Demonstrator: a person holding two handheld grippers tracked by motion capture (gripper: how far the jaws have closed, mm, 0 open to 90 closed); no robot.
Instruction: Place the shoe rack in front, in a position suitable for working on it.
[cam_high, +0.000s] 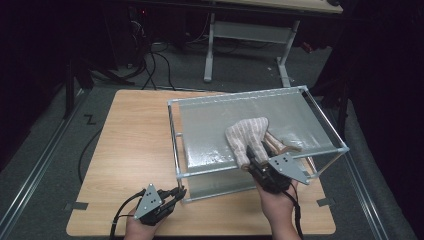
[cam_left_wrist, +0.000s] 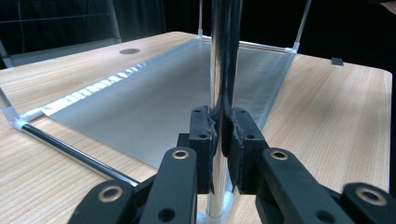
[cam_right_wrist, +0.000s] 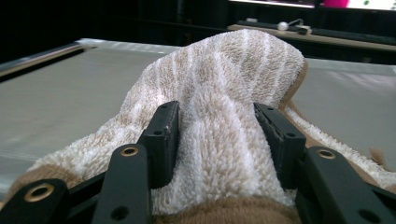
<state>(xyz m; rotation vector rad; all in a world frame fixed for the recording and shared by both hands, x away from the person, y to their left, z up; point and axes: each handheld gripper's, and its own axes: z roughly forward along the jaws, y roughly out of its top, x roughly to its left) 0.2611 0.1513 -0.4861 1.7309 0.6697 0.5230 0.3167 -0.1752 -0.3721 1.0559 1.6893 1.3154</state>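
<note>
From the high view, the left gripper (cam_high: 176, 194) sits at the near left corner of a metal rack (cam_high: 174, 145) on the wooden table (cam_high: 132, 130), its tips on the corner post, while the right gripper (cam_high: 251, 155) reaches over the rack's near rail and has a striped towel (cam_high: 246, 135) bunched just ahead of it on the grey sheet (cam_high: 210, 130). In the left gripper view, the jaws are clenched on the upright post (cam_left_wrist: 219, 70) — the sheet stretches away behind it. In the right gripper view, the right gripper (cam_right_wrist: 217, 135) has a thick fold of the towel (cam_right_wrist: 224, 93) pinched between its pads — the rest heaps up just beyond the tips.
</note>
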